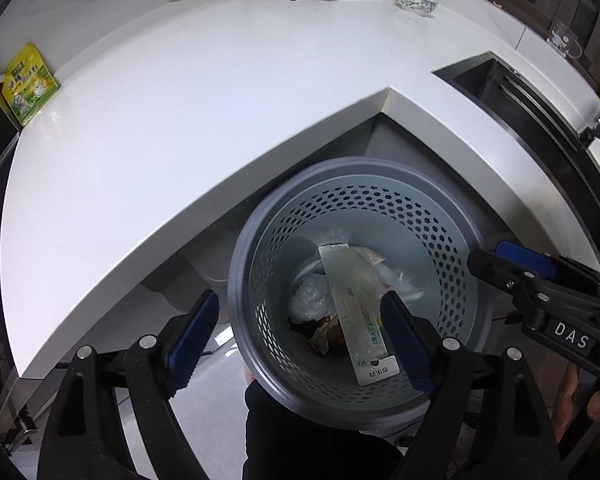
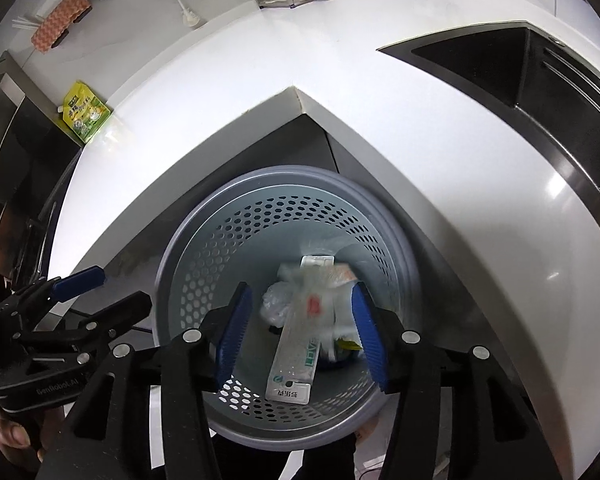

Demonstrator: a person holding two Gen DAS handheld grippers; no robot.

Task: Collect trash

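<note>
Both grippers point downward side by side, the left gripper (image 1: 300, 336) with its blue-padded fingers (image 1: 192, 336) spread wide and empty, the right gripper (image 2: 302, 330) likewise parted and holding nothing, fingers (image 2: 370, 336) well apart.

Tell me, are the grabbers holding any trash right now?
No. The left gripper and right gripper are both open above the bin. The long package lies inside it.

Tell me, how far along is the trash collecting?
Mostly done, it seems. The bin already holds a long clear package, crumpled plastic and a brown wrapper. Nothing is in hand: the left hand-held gripper and right hand-held gripper hang open above the bin. Possibly left: the yellow-green pouch on the counter.
</note>
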